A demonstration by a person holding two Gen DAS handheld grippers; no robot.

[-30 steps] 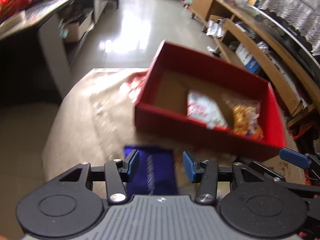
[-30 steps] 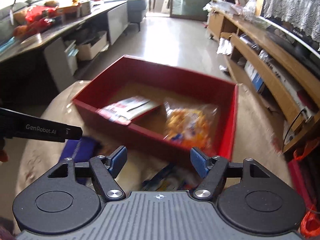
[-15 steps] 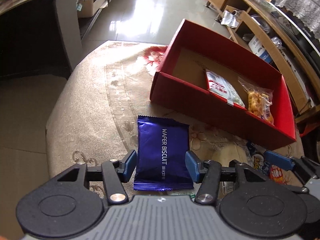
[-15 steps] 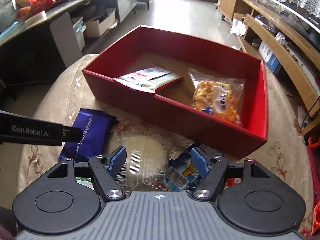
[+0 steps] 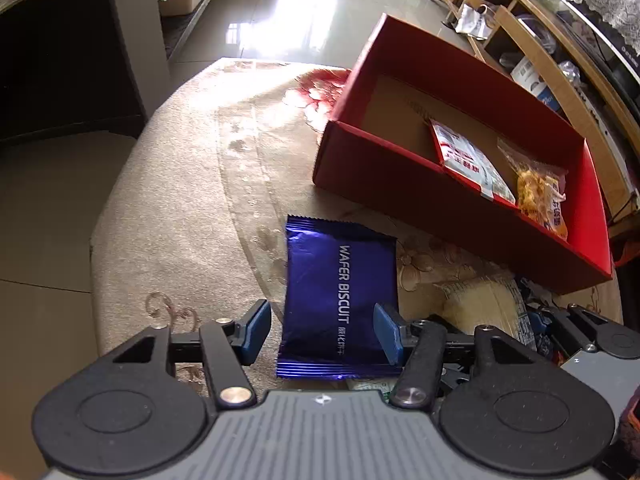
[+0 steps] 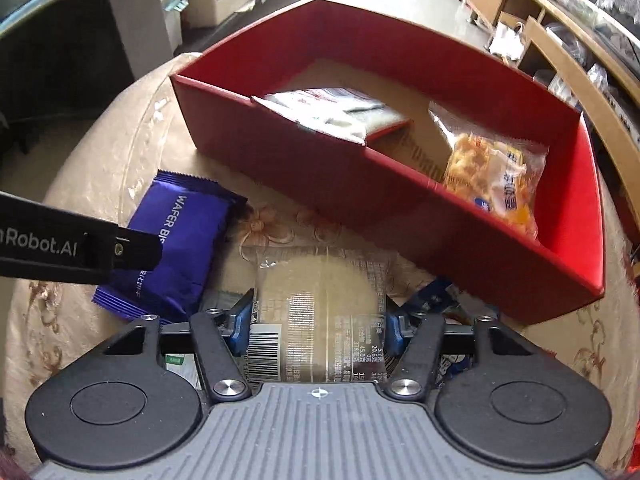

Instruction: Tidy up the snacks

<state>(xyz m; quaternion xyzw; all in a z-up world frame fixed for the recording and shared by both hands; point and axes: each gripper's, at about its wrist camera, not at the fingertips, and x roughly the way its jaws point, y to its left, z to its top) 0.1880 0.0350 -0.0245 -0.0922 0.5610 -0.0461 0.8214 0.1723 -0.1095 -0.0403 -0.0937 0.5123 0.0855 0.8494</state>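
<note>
- The left tool (image 5: 322,330) has just been opening; its blue pads straddle the shiny blue wafer biscuit packet (image 5: 340,296), low centre of frame, flat on the beige embroidered table (image 5: 180,200), with the left pad clear of it.
- The right tool (image 6: 318,326) has just been closing; its pads sit at the edges of a clear-wrapped pale round cake (image 6: 320,300); whether they press it I cannot tell.
- The red cardboard box (image 6: 320,184), upper right, holds two snack bags.
</note>
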